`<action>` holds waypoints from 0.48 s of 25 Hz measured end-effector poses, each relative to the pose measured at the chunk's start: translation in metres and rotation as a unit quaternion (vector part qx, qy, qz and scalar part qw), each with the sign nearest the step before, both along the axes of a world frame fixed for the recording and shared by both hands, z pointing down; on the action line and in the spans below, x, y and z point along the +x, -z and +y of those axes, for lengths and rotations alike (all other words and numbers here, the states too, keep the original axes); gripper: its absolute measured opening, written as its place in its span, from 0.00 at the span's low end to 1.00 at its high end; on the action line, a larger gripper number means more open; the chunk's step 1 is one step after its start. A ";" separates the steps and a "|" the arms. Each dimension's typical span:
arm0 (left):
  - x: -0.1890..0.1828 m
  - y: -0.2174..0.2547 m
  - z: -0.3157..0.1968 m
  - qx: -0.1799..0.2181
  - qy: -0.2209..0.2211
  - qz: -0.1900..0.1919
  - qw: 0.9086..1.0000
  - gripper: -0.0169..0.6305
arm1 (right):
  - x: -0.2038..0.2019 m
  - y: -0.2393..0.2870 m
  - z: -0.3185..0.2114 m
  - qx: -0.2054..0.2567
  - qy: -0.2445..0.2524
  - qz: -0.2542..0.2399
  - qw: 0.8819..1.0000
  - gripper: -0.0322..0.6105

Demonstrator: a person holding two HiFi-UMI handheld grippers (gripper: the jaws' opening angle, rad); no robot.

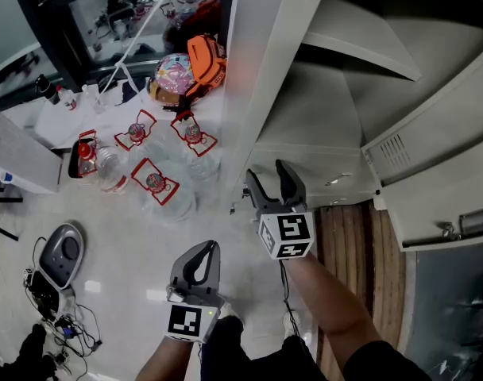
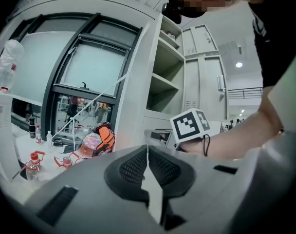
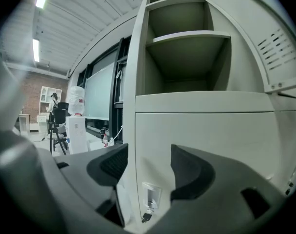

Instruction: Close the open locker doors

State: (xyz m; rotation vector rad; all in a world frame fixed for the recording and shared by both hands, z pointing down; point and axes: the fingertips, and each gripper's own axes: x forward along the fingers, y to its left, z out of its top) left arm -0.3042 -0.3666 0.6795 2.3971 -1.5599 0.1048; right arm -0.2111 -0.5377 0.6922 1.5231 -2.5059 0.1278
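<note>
The grey locker (image 1: 305, 125) stands ahead of me with its upper compartments (image 3: 187, 57) open. Its vented doors (image 1: 432, 125) swing out to the right; one shows at the right edge of the right gripper view (image 3: 279, 48). The lower door (image 3: 201, 145) is closed, with a keyed lock (image 3: 149, 204) near its left edge. My right gripper (image 1: 271, 177) (image 3: 149, 165) is open, empty, and points at that lower door just above the lock. My left gripper (image 1: 200, 256) (image 2: 147, 152) is shut on nothing, lower and to the left, apart from the locker. Its view shows the right gripper's marker cube (image 2: 191, 124).
Several water bottles with red labels (image 1: 154, 185) stand on the pale floor left of the locker. Behind them lie an orange bag (image 1: 206, 62) and a colourful bundle (image 1: 174, 74). A grey device with cables (image 1: 59, 252) sits at lower left. A white box (image 1: 15, 161) is at far left.
</note>
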 end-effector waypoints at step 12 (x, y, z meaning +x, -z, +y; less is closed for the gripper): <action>-0.002 0.000 0.002 -0.002 0.000 -0.005 1.000 0.03 | -0.002 0.001 0.003 0.004 0.006 0.000 1.000 0.48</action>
